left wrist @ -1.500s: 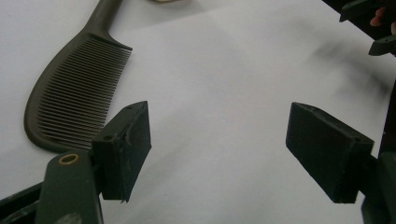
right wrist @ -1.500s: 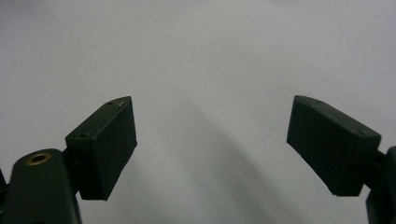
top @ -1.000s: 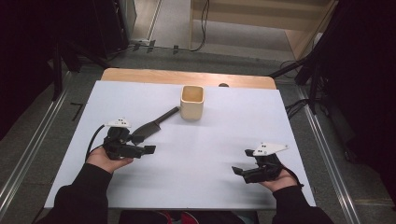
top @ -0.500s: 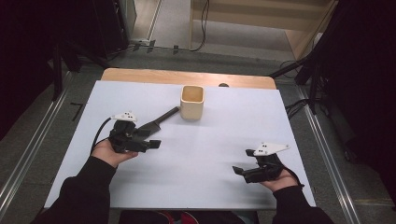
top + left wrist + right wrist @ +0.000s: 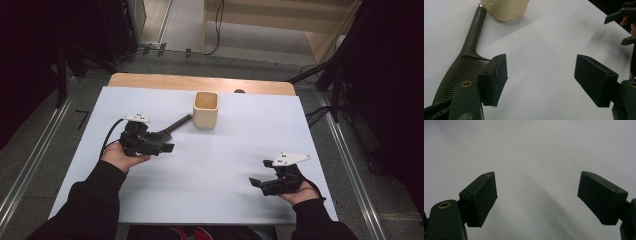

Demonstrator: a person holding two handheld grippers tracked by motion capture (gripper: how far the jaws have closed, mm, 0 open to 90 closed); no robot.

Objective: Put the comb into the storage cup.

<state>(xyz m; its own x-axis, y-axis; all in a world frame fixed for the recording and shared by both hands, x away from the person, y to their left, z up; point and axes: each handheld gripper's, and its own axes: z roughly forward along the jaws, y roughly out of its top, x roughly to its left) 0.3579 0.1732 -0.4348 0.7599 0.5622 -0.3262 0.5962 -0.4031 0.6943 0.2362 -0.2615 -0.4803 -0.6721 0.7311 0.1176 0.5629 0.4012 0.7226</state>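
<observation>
Left gripper view: left claw (image 5: 540,82) wide open, empty, comb (image 5: 464,62) just beside 1 jaw on desk (image 5: 240,150), handle by cup (image 5: 205,109). Right claw (image 5: 537,200) open, empty.

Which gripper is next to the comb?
The left gripper: its open jaws sit beside the dark comb. The right gripper, also open, has bare table around it.

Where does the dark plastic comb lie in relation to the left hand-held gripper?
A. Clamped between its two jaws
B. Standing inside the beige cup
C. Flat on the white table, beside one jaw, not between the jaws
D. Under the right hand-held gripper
C: in the left gripper view the dark plastic comb lies flat on the white table outside the open jaws of the left hand-held gripper.
</observation>
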